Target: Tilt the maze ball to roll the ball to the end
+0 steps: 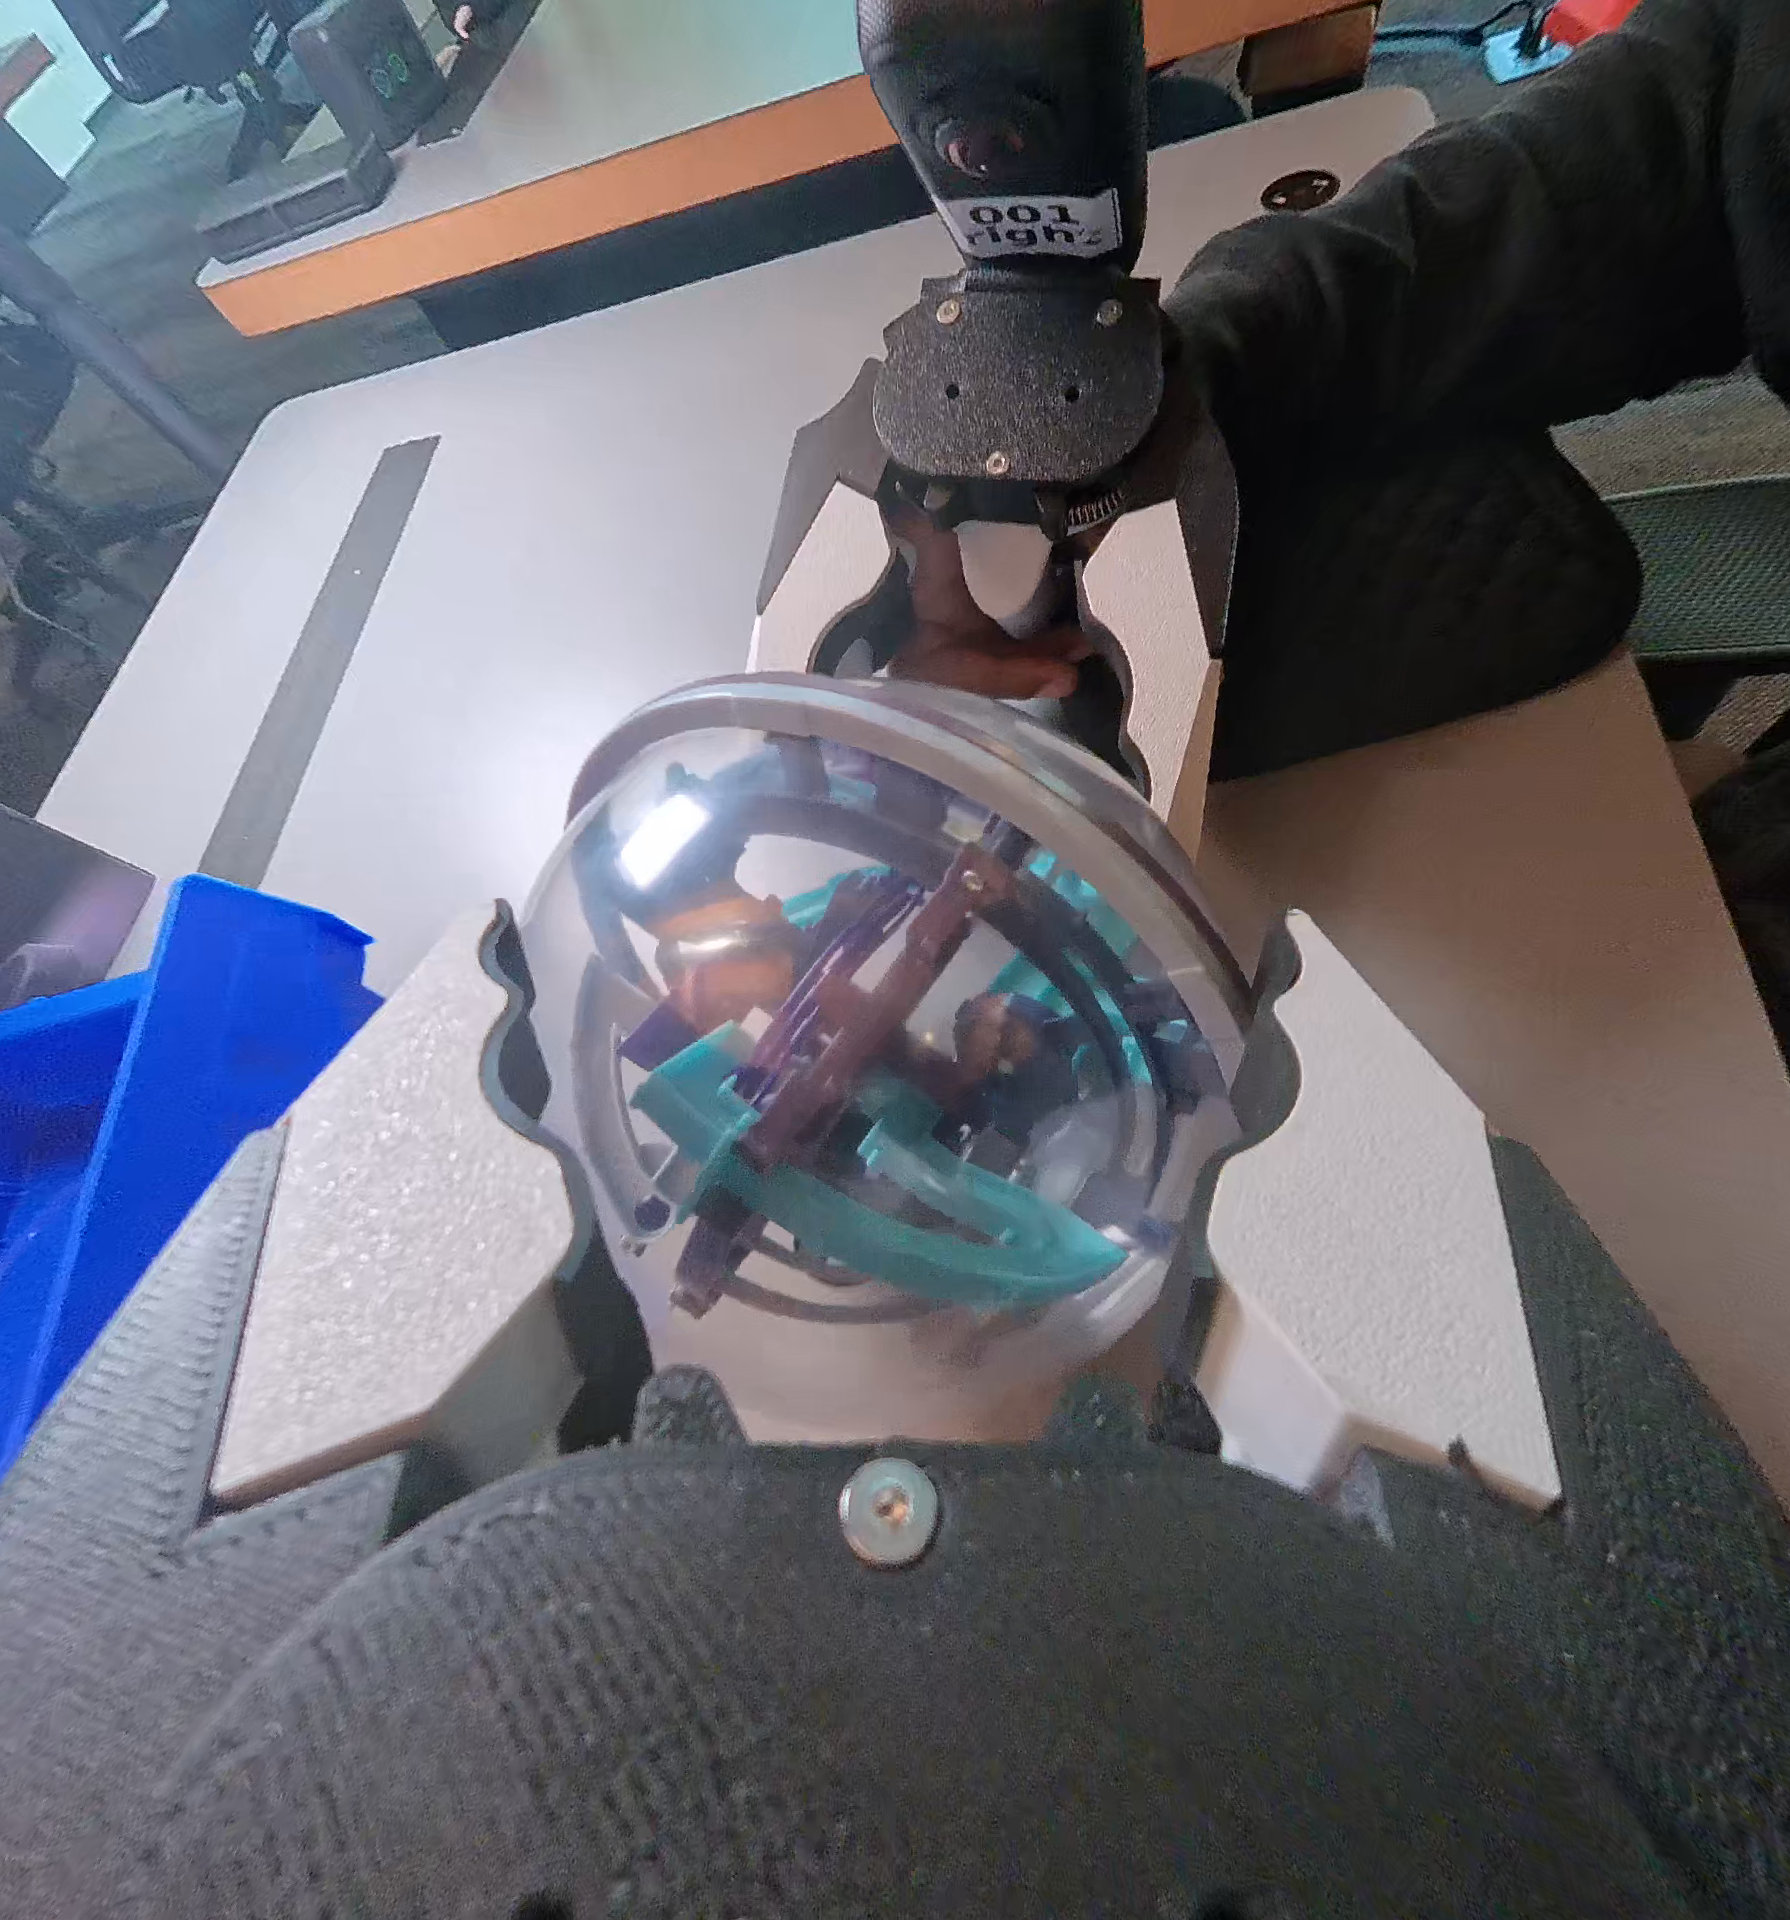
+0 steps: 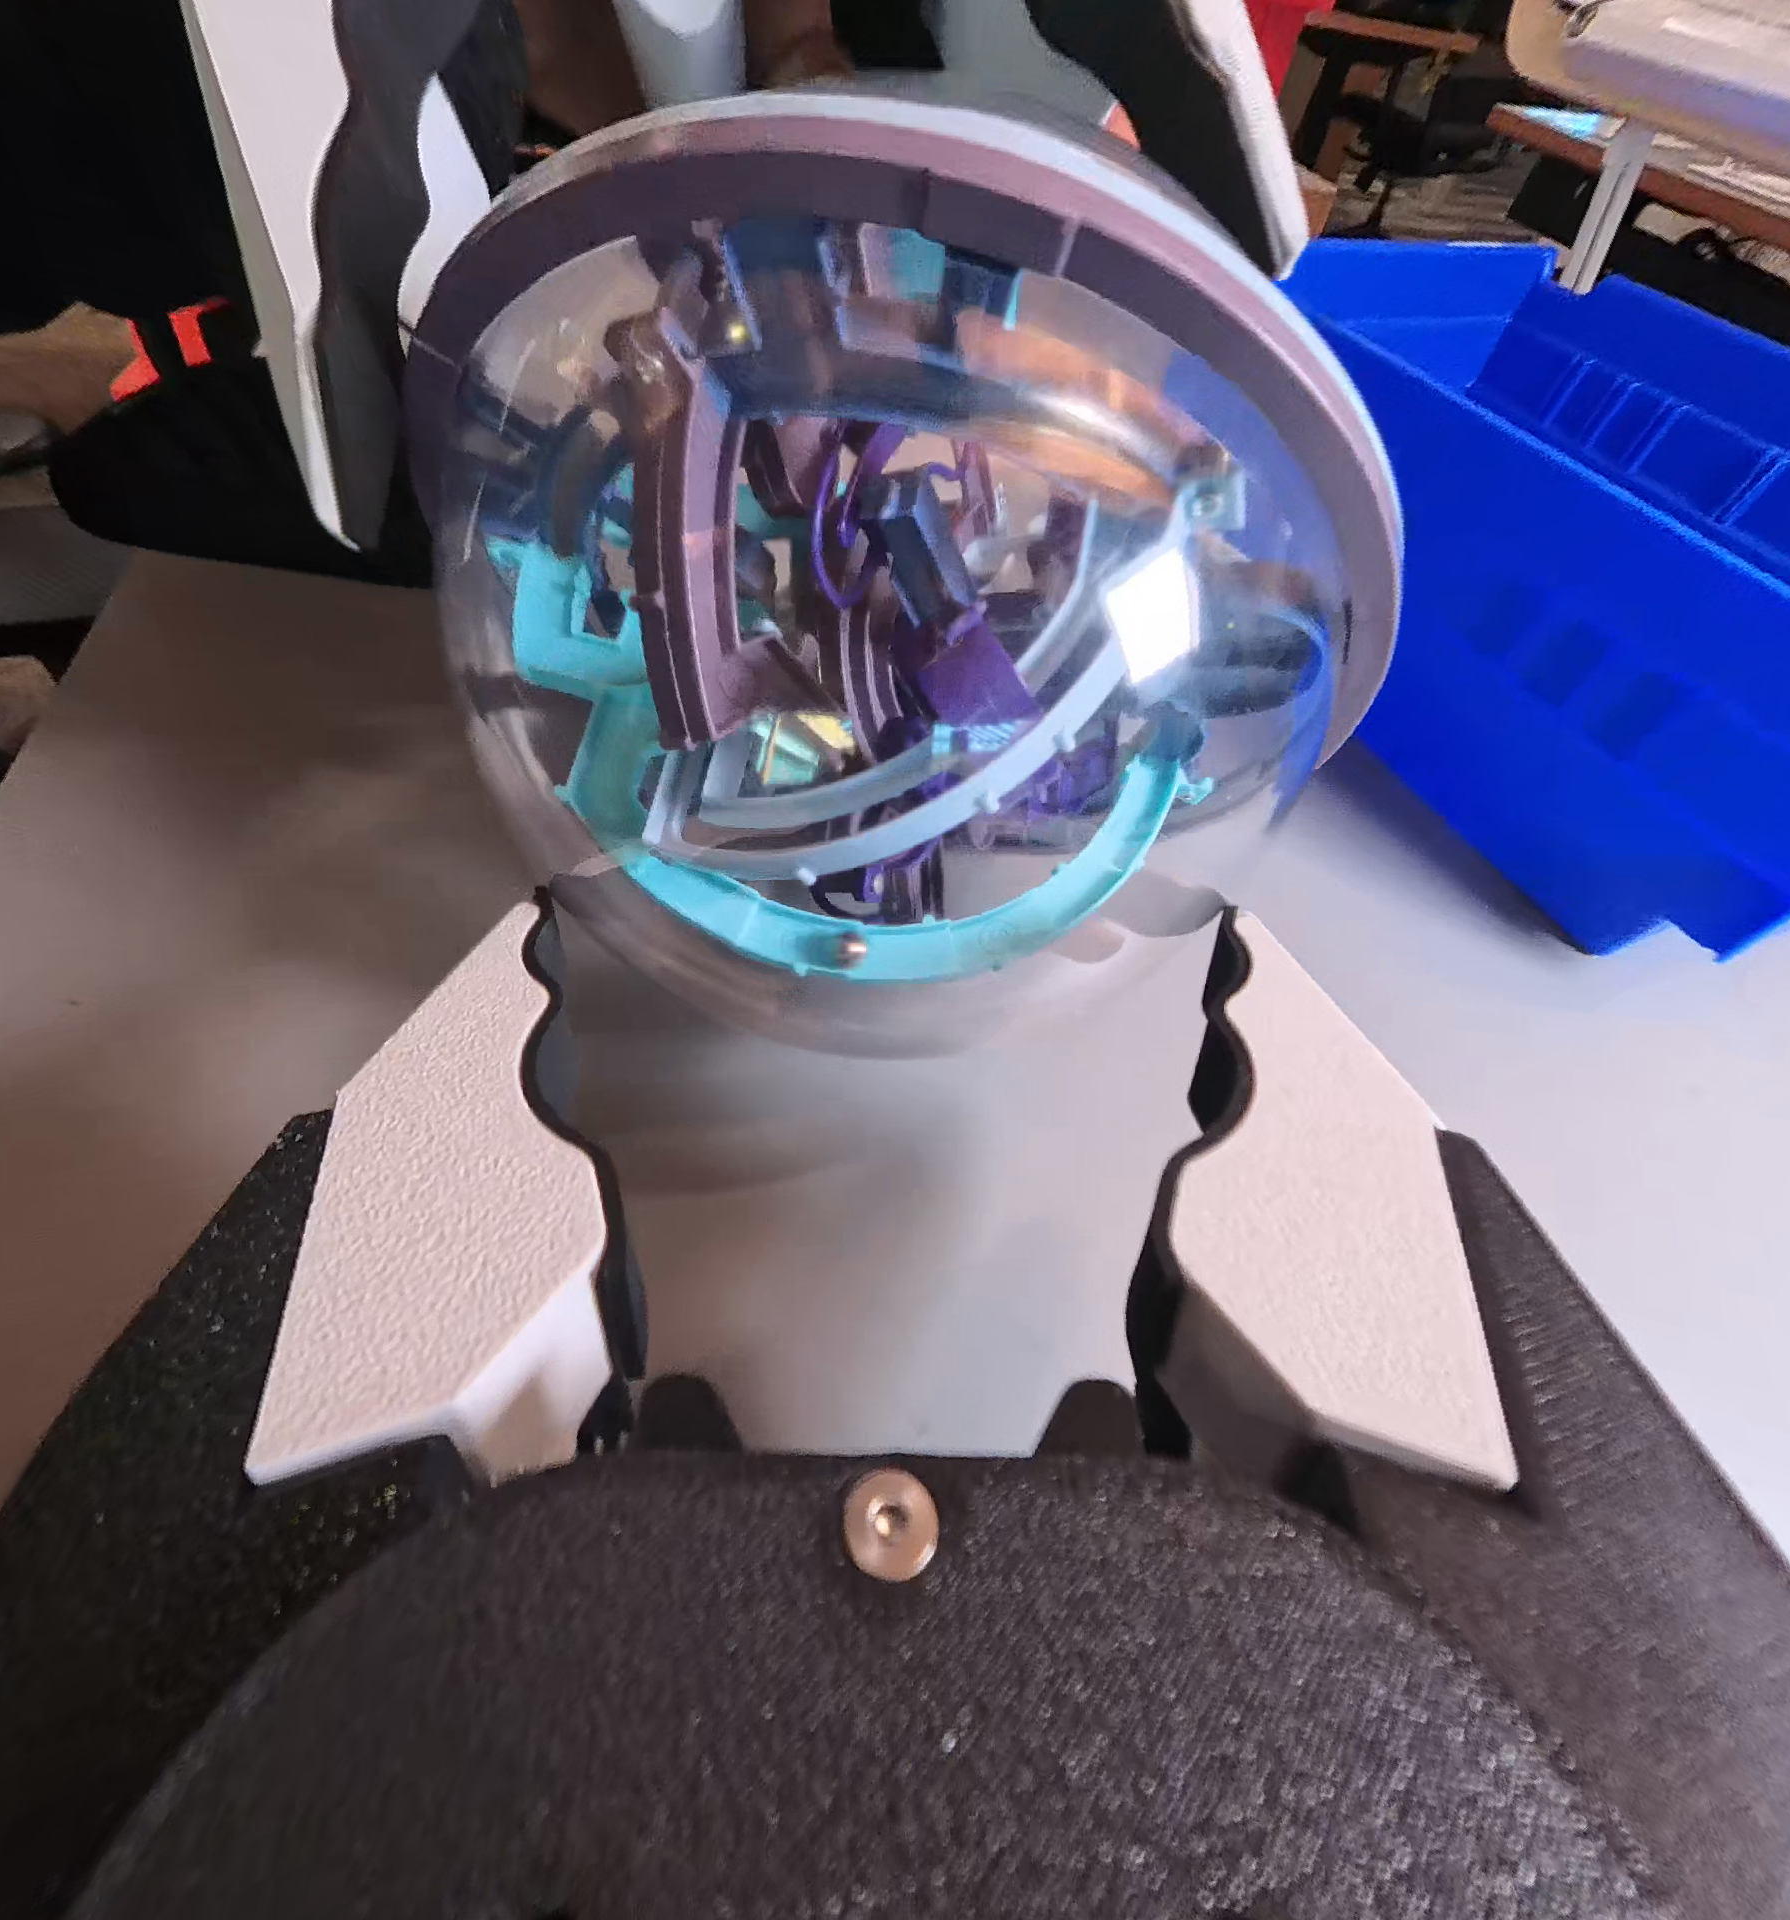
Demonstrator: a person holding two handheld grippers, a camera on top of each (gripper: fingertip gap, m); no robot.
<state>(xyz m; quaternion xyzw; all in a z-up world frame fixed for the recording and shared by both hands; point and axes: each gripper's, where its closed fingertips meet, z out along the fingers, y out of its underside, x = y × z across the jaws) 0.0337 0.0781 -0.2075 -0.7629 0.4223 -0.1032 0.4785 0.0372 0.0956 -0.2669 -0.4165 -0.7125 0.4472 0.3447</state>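
Risk is the small ball (image 2: 851, 945) jumping off its teal track (image 2: 974, 951) if the maze ball (image 1: 901, 1029), clamped above the table (image 1: 558, 520) between left gripper (image 1: 896, 1029) and right gripper (image 2: 880, 935), tips sharply

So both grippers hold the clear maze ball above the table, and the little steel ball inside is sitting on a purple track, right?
Not quite: the little steel ball sits on the teal track, low in the clear maze ball, as the right wrist view shows. The rest stands: the left gripper and right gripper hold it above the table.
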